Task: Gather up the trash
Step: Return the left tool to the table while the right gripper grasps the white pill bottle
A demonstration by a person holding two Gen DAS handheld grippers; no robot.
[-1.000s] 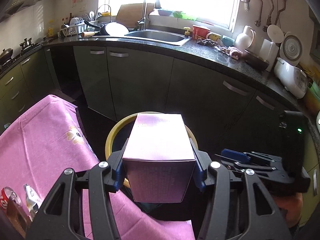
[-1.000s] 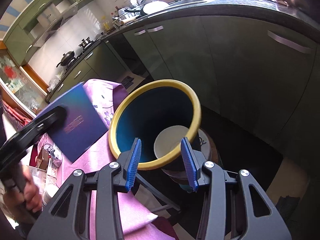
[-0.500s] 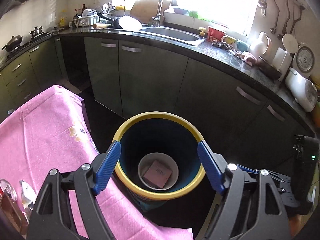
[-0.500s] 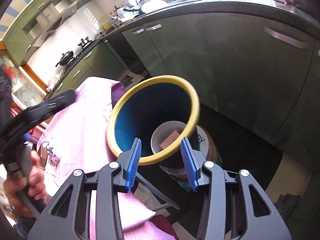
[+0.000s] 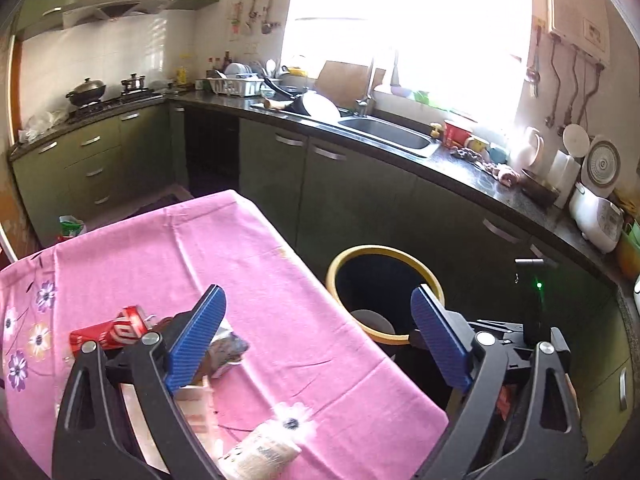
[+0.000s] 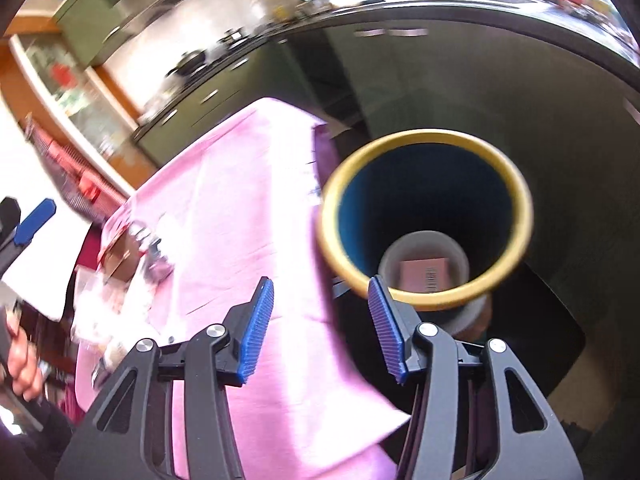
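Observation:
My left gripper (image 5: 318, 300) hangs above the pink-clothed table (image 5: 240, 248), its jaws opening wide with nothing between them. Under it lie a red can (image 5: 116, 328), a dark crumpled wrapper (image 5: 228, 350) and a pale packet (image 5: 260, 452). Right of the table stands the blue bin with a yellow rim (image 5: 384, 249). My right gripper (image 6: 320, 284) hovers between the table's edge and the bin (image 6: 424, 136); its jaws are opening and hold nothing. A pink box (image 6: 426, 276) lies in a white tub (image 6: 460, 252) at the bin's bottom. Blurred litter (image 6: 132, 248) sits on the cloth.
Green cabinets (image 5: 352, 192) and a dark counter with a sink (image 5: 384, 130) and a rice cooker (image 5: 596, 220) curve behind the bin. A green bag (image 5: 72, 226) lies on the floor beyond the table. A hand (image 6: 20, 356) holds the other gripper at far left.
The left gripper let go of the pink box, which dropped into the bin. It then opened wide and swung left over the table. The right gripper also swung left and widened.

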